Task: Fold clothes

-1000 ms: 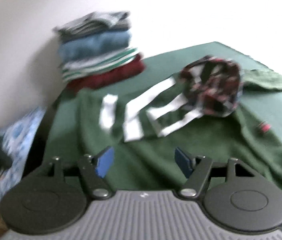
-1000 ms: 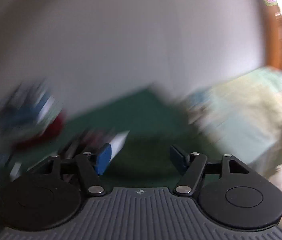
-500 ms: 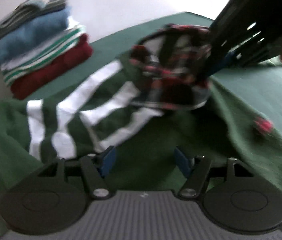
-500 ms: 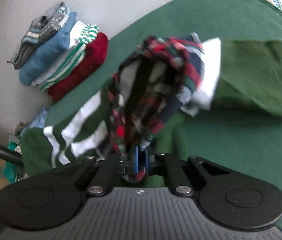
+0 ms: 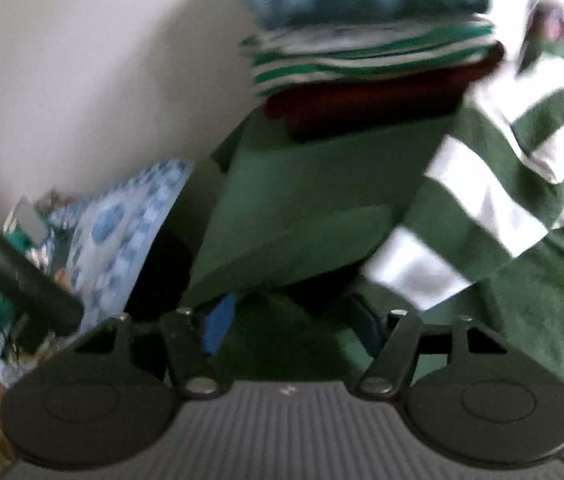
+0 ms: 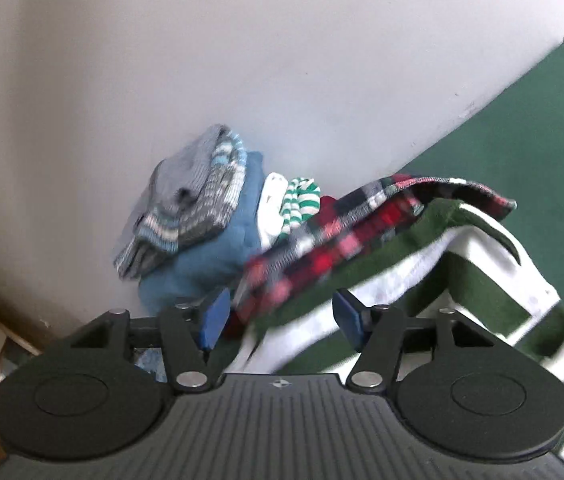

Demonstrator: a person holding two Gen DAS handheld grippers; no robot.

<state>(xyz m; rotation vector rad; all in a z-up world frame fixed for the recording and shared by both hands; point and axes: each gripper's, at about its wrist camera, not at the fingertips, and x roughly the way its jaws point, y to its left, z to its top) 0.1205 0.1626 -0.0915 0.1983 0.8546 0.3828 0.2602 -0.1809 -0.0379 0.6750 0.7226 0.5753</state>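
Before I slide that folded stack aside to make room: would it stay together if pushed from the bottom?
Probably not neatly. The folded stack is several soft garments, so it would likely squash and shear rather than slide as one. The grey knit on top sits crooked and overhangs, so it may slip off first. The green cloth under the stack looks grippy and could drag the bottom layer.

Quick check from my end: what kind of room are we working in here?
Probably a room in a home, used for laundry. A stack of folded clothes sits against a plain white wall on a green-covered table, with a green-and-white striped garment and plaid shirt unfolded.
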